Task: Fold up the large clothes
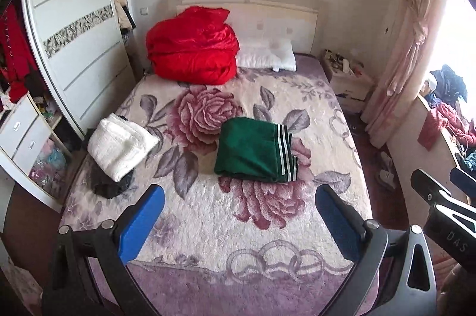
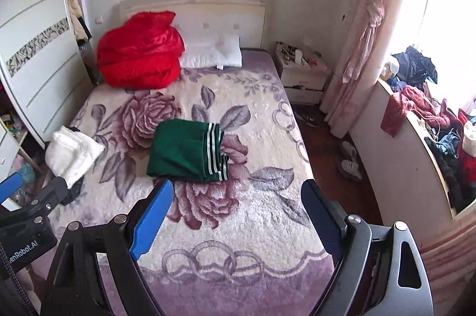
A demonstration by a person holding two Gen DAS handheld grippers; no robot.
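A folded green garment with white stripes (image 1: pixel 254 151) lies in the middle of the bed, also in the right wrist view (image 2: pixel 187 152). A folded white garment (image 1: pixel 120 148) lies on a dark garment (image 1: pixel 110 186) at the bed's left edge; it also shows in the right wrist view (image 2: pixel 73 154). My left gripper (image 1: pixel 239 198) is open and empty, held above the bed's foot, short of the green garment. My right gripper (image 2: pixel 238 192) is open and empty, beside it to the right. Each gripper shows at the edge of the other's view.
The bed (image 1: pixel 208 241) has a floral blanket. A red quilt (image 1: pixel 192 47) and white pillow (image 1: pixel 266 56) lie at the headboard. A wardrobe (image 1: pixel 74 48) stands left, a nightstand (image 1: pixel 348 79) and curtain (image 1: pixel 407 48) right. A cluttered ledge (image 2: pixel 431 137) and slippers (image 2: pixel 349 160) are at right.
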